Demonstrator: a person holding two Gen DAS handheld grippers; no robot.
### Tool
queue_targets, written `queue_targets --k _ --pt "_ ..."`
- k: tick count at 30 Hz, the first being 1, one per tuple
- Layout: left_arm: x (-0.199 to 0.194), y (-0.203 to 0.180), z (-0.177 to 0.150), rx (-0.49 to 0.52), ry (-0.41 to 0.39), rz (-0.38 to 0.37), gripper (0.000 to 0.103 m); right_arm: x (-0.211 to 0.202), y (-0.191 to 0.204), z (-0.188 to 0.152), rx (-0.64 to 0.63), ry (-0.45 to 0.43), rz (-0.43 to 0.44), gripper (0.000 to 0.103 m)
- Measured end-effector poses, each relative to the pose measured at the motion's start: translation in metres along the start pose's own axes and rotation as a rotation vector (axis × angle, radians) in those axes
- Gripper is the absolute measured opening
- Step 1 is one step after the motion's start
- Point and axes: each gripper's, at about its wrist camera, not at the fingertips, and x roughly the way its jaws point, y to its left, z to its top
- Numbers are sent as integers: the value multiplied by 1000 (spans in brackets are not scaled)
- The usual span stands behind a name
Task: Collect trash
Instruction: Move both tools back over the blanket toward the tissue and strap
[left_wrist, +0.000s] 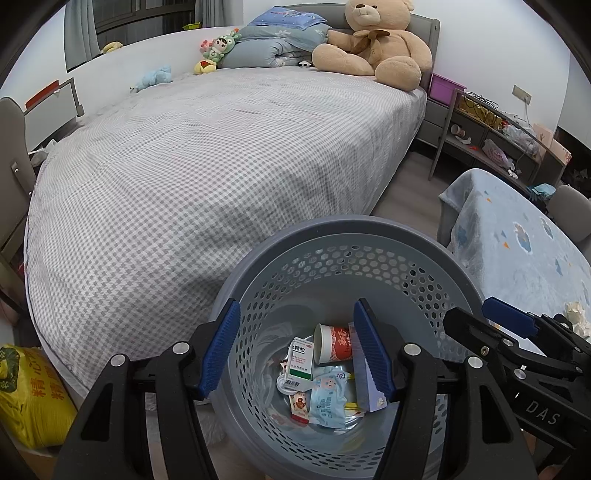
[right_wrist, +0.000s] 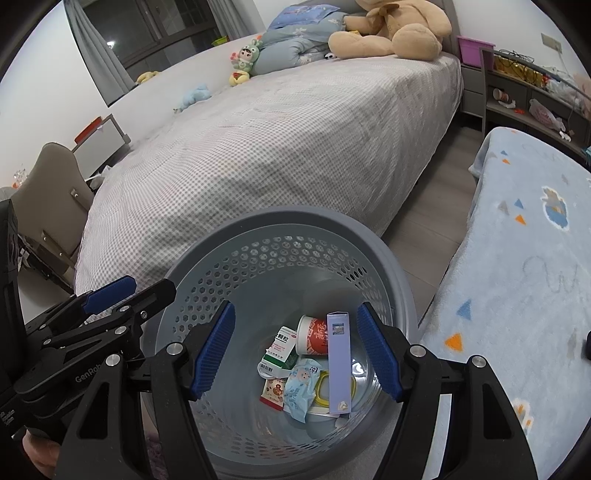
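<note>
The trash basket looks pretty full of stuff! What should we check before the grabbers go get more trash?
1. Left gripper jaws open and empty: ok.
2. Right gripper jaws open and empty: ok.
3. Round grey perforated plastic basket upright on the floor beside the checked bed: ok.
4. Dropped trash lying inside the basket, including the red-and-white paper cup, the green-and-white medicine box and the tall lilac carton: ok.
5. Room left in the basket: ok, only the bottom is covered.
6. More trash to fetch: a crumpled white paper wad lies on the light blue patterned blanket; whether others remain, cannot tell.
</note>
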Motion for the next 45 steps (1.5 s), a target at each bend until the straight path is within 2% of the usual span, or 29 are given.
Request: queue_targets --k 13,20,27,34,38,45 --pt "-3 -3 -3 12 3 -25 64 -20 -13 -10 32 -9 -14 71" --pt "-10 -10 -7 15 -3 -64 64 -42 -36 -24 73 -10 -57 74" --pt "-23 -28 -11 63 -20 -76 65 -80 -65 -40 108 -28 -129 77" --pt "-31 -54 -16 115 -18 -92 65 -117 -106 -62 186 -52 -186 78" --pt "-35 -73 -23 118 0 -126 65 -135 -132 -74 238 -63 -206 78" --pt "-44 -126 -34 165 17 -185 65 -167 -169 -84 272 -91 -246 78"
